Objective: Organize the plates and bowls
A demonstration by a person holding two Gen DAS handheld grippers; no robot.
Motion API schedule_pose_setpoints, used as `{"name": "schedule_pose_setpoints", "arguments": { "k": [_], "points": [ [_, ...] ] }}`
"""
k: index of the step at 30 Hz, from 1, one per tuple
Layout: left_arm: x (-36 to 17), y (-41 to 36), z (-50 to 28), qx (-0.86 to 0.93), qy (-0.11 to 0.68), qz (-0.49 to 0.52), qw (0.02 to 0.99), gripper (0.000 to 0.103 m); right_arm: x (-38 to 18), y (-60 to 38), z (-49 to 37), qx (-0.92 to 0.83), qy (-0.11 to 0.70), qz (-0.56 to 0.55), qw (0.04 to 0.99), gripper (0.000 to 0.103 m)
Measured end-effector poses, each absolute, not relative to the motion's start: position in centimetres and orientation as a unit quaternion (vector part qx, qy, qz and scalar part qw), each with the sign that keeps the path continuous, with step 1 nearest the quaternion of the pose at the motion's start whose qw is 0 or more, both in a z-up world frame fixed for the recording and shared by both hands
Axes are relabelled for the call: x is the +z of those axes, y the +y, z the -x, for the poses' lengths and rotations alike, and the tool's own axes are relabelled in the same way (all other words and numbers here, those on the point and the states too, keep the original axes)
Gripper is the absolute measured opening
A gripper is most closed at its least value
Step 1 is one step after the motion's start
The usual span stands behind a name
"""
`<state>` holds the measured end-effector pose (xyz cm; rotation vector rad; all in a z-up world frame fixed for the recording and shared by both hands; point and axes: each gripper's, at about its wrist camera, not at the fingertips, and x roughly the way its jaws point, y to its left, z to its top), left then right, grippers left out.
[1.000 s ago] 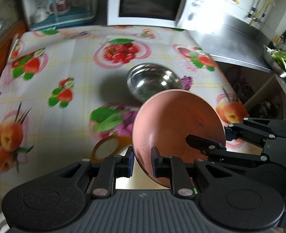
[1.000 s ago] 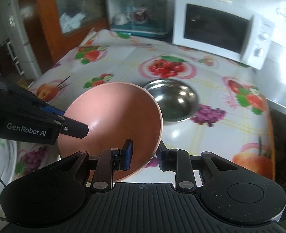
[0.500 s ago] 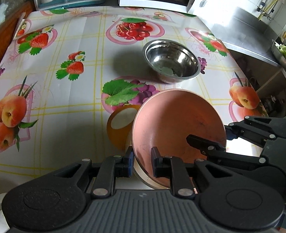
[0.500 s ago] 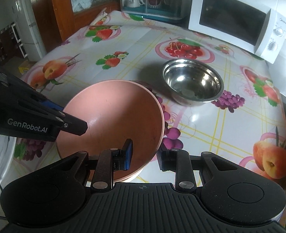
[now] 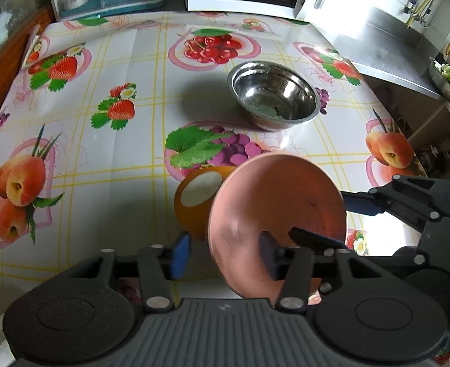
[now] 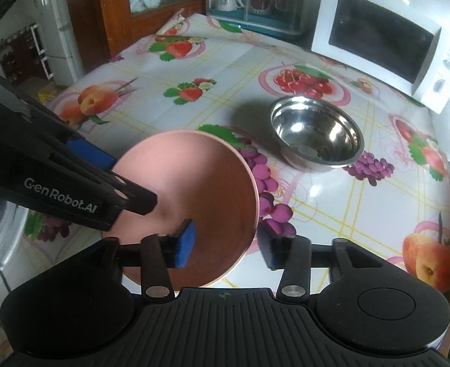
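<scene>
Left gripper: tilted steeply down, jaws just opening, blue pads clear of the rim between them.
Right gripper: angled down, jaws just opening, pads apart either side of the rim.
Placing: opposite each other, fingertips close.

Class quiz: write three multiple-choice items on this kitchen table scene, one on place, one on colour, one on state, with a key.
1. The steel bowl stands: A on the tablecloth; B inside the pink bowl; C in a cupboard.
2. The right claw has pads coloured: A red; B blue; C green.
3. That claw is: A shut on the pink bowl; B shut, empty; C open.
Key: A, it sits on the fruit print; B, both pads show blue; C, its jaws have just been opening, and a gap shows beside the bowl's rim.
</scene>
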<state>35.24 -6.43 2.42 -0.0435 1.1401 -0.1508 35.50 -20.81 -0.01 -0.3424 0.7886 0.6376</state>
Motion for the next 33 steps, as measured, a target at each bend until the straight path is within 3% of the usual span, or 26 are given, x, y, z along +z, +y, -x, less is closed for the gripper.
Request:
{"name": "schedule_pose_setpoints", "arguments": {
  "k": [9, 20, 33],
  "points": [
    [4.8, -6.6, -35.9, -0.076, 0.509, 0.013, 0.857, 0.077, 2.3, -22.1, -36.6, 0.308, 0.359, 0.154, 0.868, 0.051],
    [5.8, -7.0, -40.8, -0.064, 0.491, 0.002, 0.869, 0.077, 3.8, -24.0, -42.2, 0.263, 0.354, 0.14, 0.886, 0.053],
    [3.2, -7.7, -48.3, -0.069, 0.493, 0.027, 0.867, 0.076, 0.9, -24.4, -50.0, 0.212, 0.384, 0.125, 0.89, 0.053]
  ]
}}
